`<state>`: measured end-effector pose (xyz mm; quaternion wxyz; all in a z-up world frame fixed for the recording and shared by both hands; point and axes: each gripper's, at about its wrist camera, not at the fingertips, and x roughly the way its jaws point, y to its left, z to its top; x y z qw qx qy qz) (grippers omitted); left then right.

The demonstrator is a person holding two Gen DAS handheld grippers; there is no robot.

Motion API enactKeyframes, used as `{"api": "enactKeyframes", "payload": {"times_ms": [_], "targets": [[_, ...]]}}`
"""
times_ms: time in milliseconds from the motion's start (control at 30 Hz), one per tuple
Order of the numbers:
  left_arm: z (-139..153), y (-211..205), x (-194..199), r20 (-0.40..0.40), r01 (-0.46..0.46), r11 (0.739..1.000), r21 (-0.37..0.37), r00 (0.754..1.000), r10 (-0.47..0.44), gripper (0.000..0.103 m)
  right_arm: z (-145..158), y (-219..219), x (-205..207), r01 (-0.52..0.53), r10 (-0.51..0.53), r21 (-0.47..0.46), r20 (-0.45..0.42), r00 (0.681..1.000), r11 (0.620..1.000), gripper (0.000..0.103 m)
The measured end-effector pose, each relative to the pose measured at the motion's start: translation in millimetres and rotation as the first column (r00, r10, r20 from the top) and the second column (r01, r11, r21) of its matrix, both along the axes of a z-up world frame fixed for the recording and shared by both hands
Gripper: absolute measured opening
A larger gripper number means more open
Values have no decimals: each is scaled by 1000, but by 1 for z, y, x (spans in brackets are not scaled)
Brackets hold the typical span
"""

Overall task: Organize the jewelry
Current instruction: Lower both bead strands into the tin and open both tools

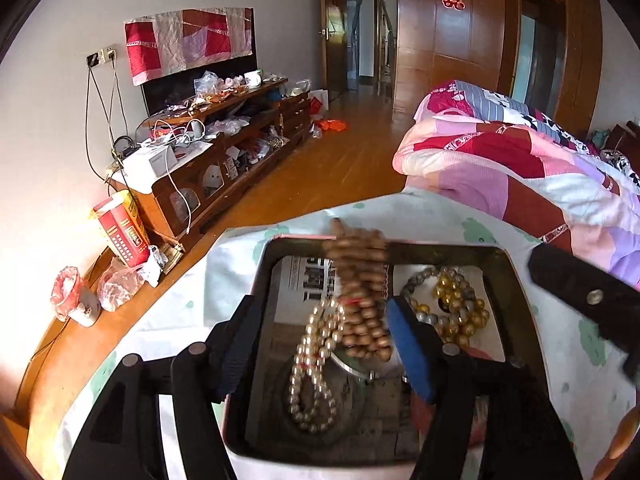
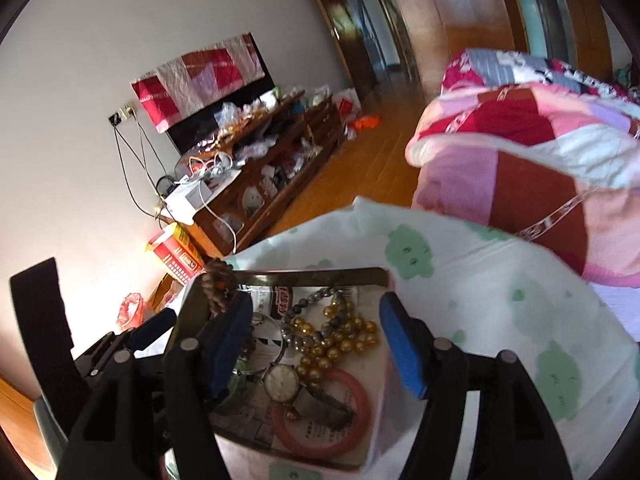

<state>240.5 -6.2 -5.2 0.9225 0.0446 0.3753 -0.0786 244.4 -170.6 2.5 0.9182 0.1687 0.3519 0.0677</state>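
Note:
A square metal tin (image 1: pixel 516 280) sits on a white cloth with green prints and holds jewelry. My left gripper (image 1: pixel 320 344) is open above the tin; a brown wooden bead string (image 1: pixel 360 280) and a pearl bracelet (image 1: pixel 316 364) hang between its fingers, with the wooden beads resting against the right pad. A gold and grey bead bracelet (image 1: pixel 452 304) lies in the tin. My right gripper (image 2: pixel 316 344) is open over the tin (image 2: pixel 320 274), above the gold beads (image 2: pixel 340 340), a wristwatch (image 2: pixel 282 380) and a pink bangle (image 2: pixel 356 412). The wooden beads (image 2: pixel 218 284) show at the tin's left edge.
A pink and red patchwork quilt (image 1: pixel 520 160) lies on the bed beyond the tin. A cluttered wooden TV cabinet (image 1: pixel 224 152) runs along the left wall. A red box (image 1: pixel 120 228) and plastic bags stand on a wooden ledge at the left.

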Motion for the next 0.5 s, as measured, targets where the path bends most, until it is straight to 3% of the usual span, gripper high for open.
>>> {"api": "enactKeyframes", "payload": {"times_ms": [500], "targets": [[10, 9, -58, 20, -5, 999, -45, 1000, 6, 67, 14, -21, -63, 26, -27, 33, 25, 999, 999, 69]]}}
